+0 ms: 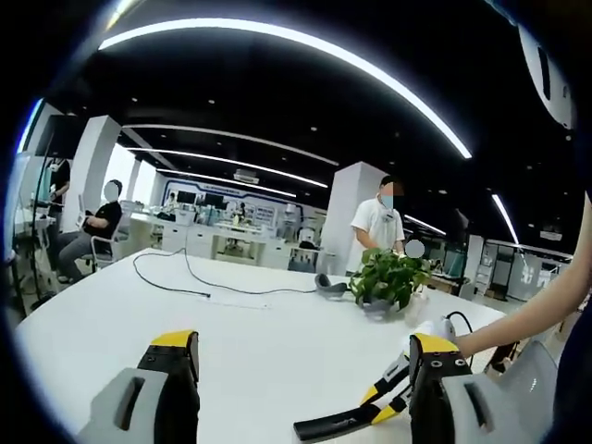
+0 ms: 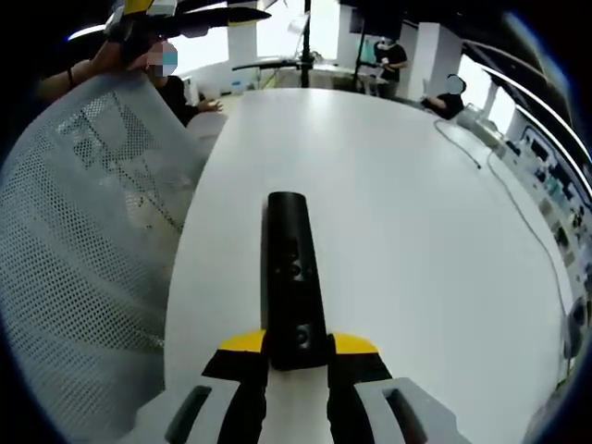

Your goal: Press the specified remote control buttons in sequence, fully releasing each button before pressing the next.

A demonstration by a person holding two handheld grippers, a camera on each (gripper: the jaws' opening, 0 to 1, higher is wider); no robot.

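Note:
A slim black remote control (image 2: 290, 264) lies lengthwise over the white table (image 2: 407, 213), pointing away, buttons facing up. My right gripper (image 2: 298, 344) is shut on its near end, a yellow-tipped jaw on each side. In the left gripper view the right gripper (image 1: 393, 396) comes in from the lower right with the remote (image 1: 328, 427) sticking out to the left, a person's forearm (image 1: 527, 319) behind it. My left gripper (image 1: 303, 344) is held open above the table (image 1: 277, 342), jaws wide apart with nothing between them. The left gripper (image 2: 139, 17) also appears top left in the right gripper view, in a hand.
A potted green plant (image 1: 388, 277), a grey headset (image 1: 328, 285) and a black cable (image 1: 199, 289) lie at the table's far side. A white mesh chair back (image 2: 83, 240) stands close on the left of the right gripper view. People sit and stand at desks beyond.

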